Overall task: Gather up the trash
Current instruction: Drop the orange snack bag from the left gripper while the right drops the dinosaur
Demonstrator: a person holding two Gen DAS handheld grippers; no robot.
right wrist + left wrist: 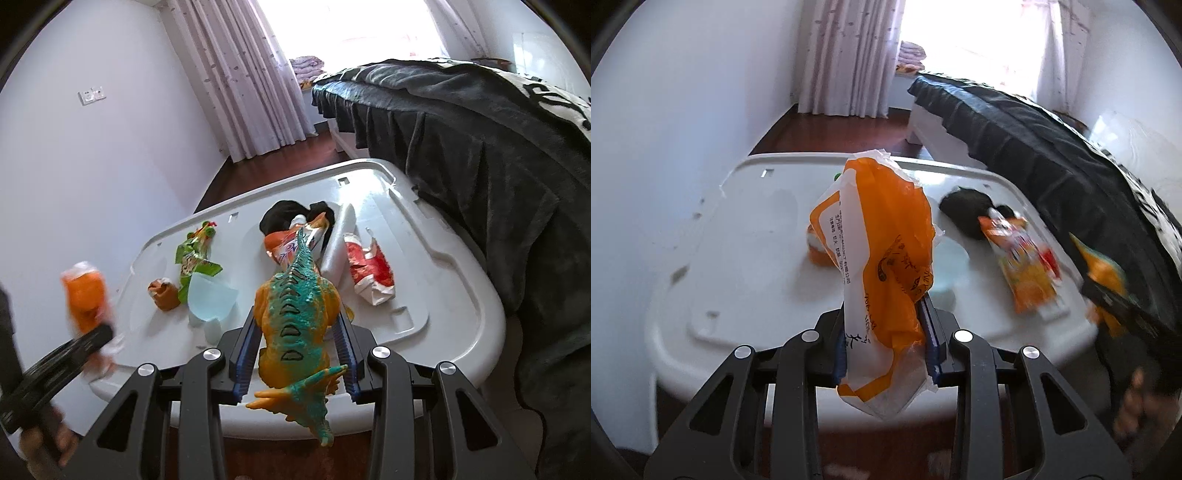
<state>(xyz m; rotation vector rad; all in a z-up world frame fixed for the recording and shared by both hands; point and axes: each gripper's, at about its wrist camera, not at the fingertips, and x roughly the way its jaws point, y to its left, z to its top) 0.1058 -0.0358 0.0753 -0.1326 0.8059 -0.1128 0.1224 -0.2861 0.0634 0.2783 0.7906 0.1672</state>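
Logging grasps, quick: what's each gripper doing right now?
Left gripper: closed on the orange bag.
Right gripper: closed on the toy dinosaur.

Premises: a home bedroom. Evidence: a bed covered by a dark grey pleated blanket (461, 122) along one side; pale patterned full-length curtains (240, 74) at a bright window; dark red wooden floor (842, 133); plain white walls with a white wall socket plate (92, 95); folded bedding (306, 66) stacked by the window.
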